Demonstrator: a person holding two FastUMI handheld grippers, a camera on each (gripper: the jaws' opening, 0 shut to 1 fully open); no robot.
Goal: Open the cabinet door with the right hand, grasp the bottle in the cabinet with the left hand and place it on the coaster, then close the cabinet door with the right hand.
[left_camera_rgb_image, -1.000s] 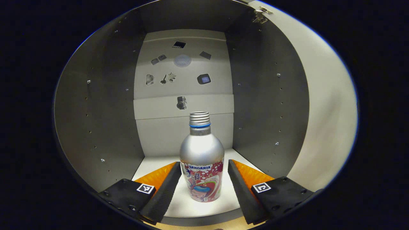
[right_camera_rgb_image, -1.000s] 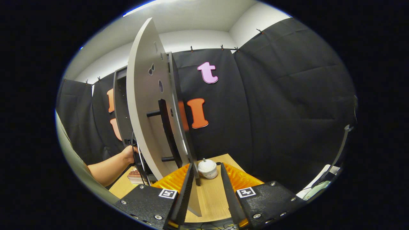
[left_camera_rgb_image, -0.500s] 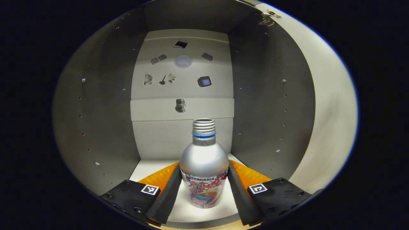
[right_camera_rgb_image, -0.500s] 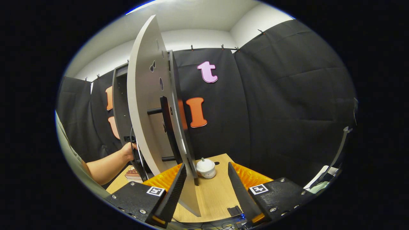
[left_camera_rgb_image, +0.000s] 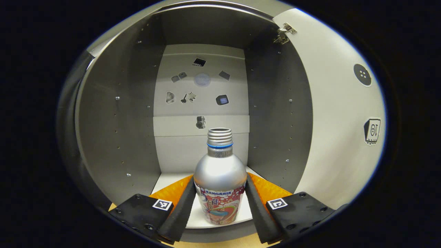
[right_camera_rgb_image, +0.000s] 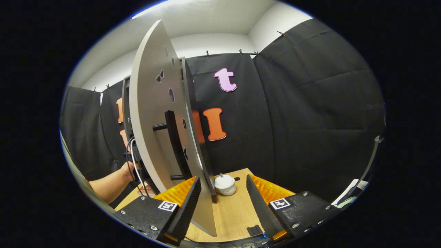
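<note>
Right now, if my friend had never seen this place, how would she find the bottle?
Look into the open grey cabinet, whose door is swung out to one side. On its white floor near the front stands the bottle, upright between the left gripper fingers, which press its sides. It is shiny silver with a blue neck ring, no cap and a bright cartoon label, the one loose thing in there.

place: test booth — black cloth wall [right_camera_rgb_image: 310,113] | cabinet [left_camera_rgb_image: 113,131] | wooden table [right_camera_rgb_image: 231,213]

Small white lidded jar [right_camera_rgb_image: 225,184] on wooden table [right_camera_rgb_image: 231,213] (upright); black cloth wall [right_camera_rgb_image: 310,120] behind.
</note>
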